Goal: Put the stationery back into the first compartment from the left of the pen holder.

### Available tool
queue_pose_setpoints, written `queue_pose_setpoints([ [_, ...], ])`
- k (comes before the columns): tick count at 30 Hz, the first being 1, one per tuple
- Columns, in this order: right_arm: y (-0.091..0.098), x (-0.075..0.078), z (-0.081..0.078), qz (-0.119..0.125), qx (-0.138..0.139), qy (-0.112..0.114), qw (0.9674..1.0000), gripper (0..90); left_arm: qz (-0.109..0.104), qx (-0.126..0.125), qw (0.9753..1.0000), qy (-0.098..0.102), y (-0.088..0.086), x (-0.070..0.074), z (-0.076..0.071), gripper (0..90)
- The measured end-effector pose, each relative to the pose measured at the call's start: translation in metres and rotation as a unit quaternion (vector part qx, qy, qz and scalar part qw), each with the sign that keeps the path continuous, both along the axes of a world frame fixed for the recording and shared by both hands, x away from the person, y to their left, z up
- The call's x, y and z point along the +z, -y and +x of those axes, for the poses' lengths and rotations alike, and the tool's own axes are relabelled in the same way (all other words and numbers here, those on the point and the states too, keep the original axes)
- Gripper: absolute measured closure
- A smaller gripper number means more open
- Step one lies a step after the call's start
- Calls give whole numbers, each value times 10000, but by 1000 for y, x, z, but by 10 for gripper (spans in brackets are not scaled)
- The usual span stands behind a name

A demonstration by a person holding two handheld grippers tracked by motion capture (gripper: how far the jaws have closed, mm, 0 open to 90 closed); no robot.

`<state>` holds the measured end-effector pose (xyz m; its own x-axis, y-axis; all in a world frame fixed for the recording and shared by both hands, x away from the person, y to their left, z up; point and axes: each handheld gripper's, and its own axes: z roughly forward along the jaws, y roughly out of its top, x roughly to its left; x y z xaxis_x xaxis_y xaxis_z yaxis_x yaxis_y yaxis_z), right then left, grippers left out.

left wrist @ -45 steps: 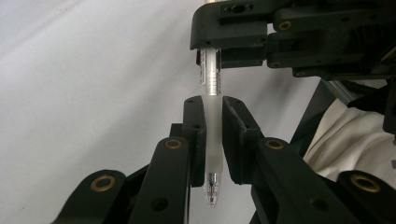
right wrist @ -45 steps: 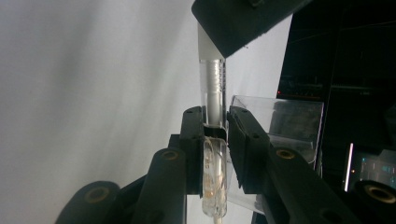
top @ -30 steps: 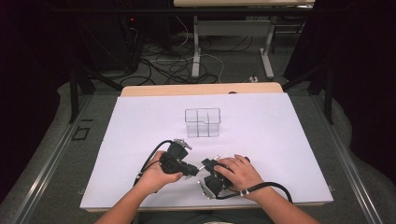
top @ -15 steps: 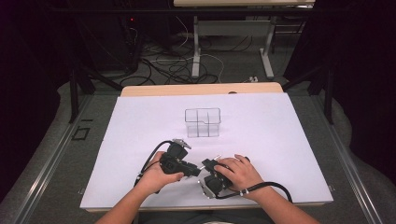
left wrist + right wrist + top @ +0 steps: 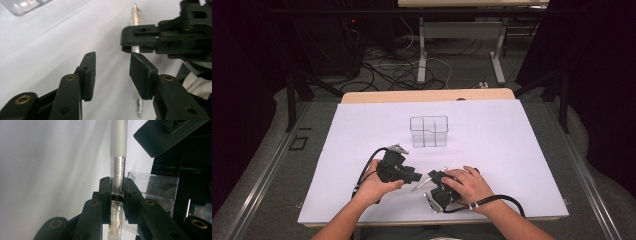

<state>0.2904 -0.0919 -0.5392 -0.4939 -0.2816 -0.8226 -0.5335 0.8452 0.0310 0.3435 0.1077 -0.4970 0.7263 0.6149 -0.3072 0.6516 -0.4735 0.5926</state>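
Note:
A pen with a clear barrel and a frosted grey end (image 5: 117, 170) is clamped in my right gripper (image 5: 117, 183), which is shut on it. In the high view the pen (image 5: 418, 187) lies slanted between the two hands near the table's front edge. My left gripper (image 5: 112, 65) faces it from the left and its jaws have just been opening. Their pads stand apart with white table between them, and the pen (image 5: 135, 15) runs behind the right-hand pad (image 5: 140, 75). The right gripper (image 5: 136, 42) grips the pen just beyond that pad.
A clear plastic organiser box with compartments (image 5: 428, 131) stands on the white table sheet (image 5: 512, 150), beyond the hands at mid table. Cables trail from both grippers toward the front edge. Desk legs and loose cables sit on the floor behind the table.
Both hands stay by the pen at the front of the table. The left gripper has shifted very slightly; nothing else has moved.

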Motion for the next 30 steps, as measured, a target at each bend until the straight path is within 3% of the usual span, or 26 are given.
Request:
queue_pose_setpoints([
  [5, 1, 1, 2, 119, 13, -44, 9999, 792, 41, 117, 9998, 166, -10, 0, 5, 526],
  [9, 2, 1, 4, 414, 16, -133, 9991, 793, -65, 390, 9988, 285, -17, -1, 9, 483],
  [13, 2, 2, 6, 430, -74, -245, 9987, 793, -6, 504, 9981, 346, -25, -1, 12, 460],
  [15, 3, 2, 7, 636, -107, -274, 9975, 792, -7, 571, 9974, 431, -28, -2, 14, 450],
  [20, 4, 5, 11, 1198, -358, -748, 9893, 793, 3, 744, 9951, 649, -38, -1, 20, 421],
  [22, 4, 8, 13, 1318, -388, -795, 9873, 793, -56, 816, 9935, 790, -42, -2, 22, 388],
  [23, 4, 10, 13, 1364, -514, -922, 9850, 792, 27, 840, 9931, 817, -45, -1, 24, 377],
  [25, 4, 11, 15, 1581, -547, -1022, 9806, 793, 37, 979, 9920, 799, -49, -2, 25, 356],
  [26, 4, 14, 17, 1601, -523, -1023, 9804, 793, 26, 1063, 9913, 782, -51, -3, 26, 344],
  [27, 4, 15, 18, 1750, -554, -1043, 9775, 793, 32, 1118, 9906, 782, -52, -4, 27, 335],
  [28, 4, 17, 20, 1733, -540, -1098, 9772, 793, 14, 1160, 9904, 754, -54, -4, 28, 329],
  [29, 5, 18, 20, 1883, -689, -1169, 9727, 792, 42, 1190, 9898, 788, -56, -4, 28, 318],
  [30, 6, 20, 23, 1918, -629, -1194, 9721, 792, 23, 1243, 9891, 786, -57, -5, 29, 303],
])
